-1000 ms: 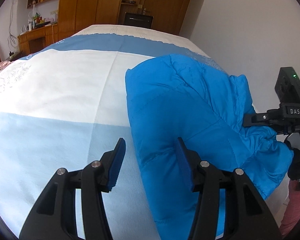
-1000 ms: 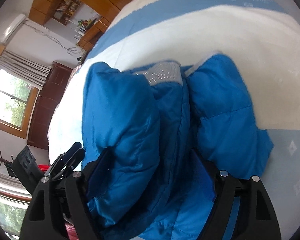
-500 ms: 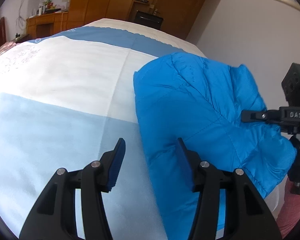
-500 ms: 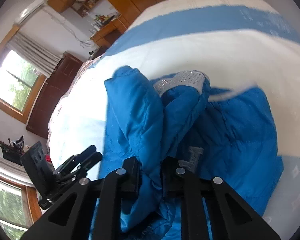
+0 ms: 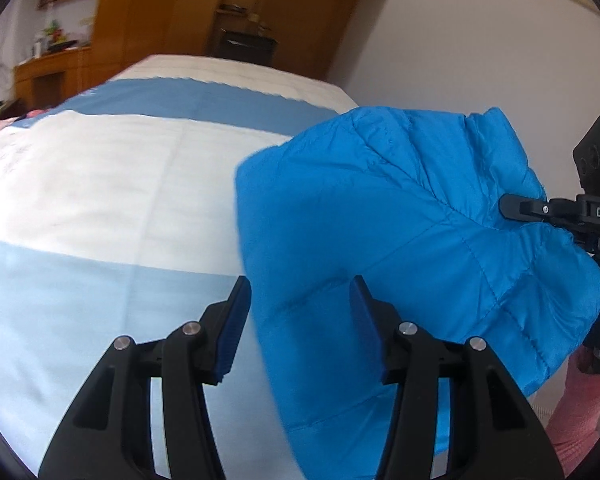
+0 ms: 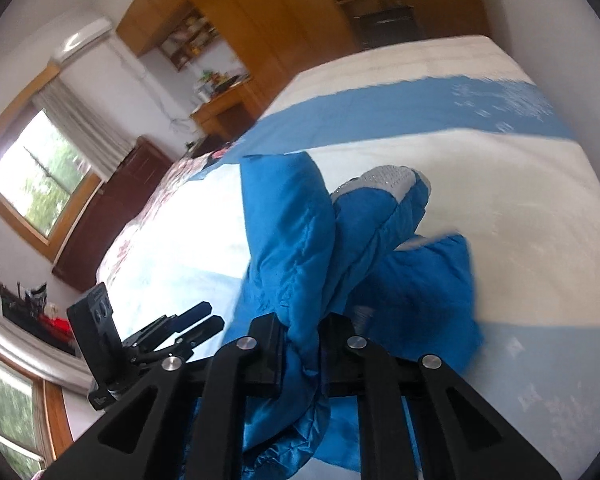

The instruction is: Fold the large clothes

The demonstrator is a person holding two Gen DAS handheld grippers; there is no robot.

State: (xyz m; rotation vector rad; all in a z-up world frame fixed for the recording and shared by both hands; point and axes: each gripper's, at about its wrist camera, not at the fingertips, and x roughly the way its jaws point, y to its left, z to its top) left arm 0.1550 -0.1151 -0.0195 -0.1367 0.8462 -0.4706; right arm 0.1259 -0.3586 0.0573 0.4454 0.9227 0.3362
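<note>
A bright blue puffer jacket (image 5: 380, 208) hangs partly lifted over the bed, its grey lining (image 6: 388, 176) showing at the collar. My right gripper (image 6: 300, 344) is shut on a thick fold of the jacket (image 6: 292, 232) and holds it up; in the left wrist view the right gripper (image 5: 532, 208) pinches the jacket's right side. My left gripper (image 5: 300, 316) stands open, about half wide. The jacket's left edge lies between its blue pads, and neither pad presses on it. In the right wrist view the left gripper (image 6: 192, 324) sits off to the left of the jacket.
The bed (image 5: 100, 184) has a cover of white and blue bands. Wooden wardrobes (image 5: 180, 12) and a desk (image 5: 48, 68) stand beyond it, and a white wall (image 5: 460, 40) runs along the right. A window (image 6: 40, 176) is at the left. A pink sleeve (image 5: 580, 412) shows low right.
The right gripper went from open around the jacket to shut on a fold, then rose and pulled the jacket up off the bed. The left gripper rose a little and stayed open.
</note>
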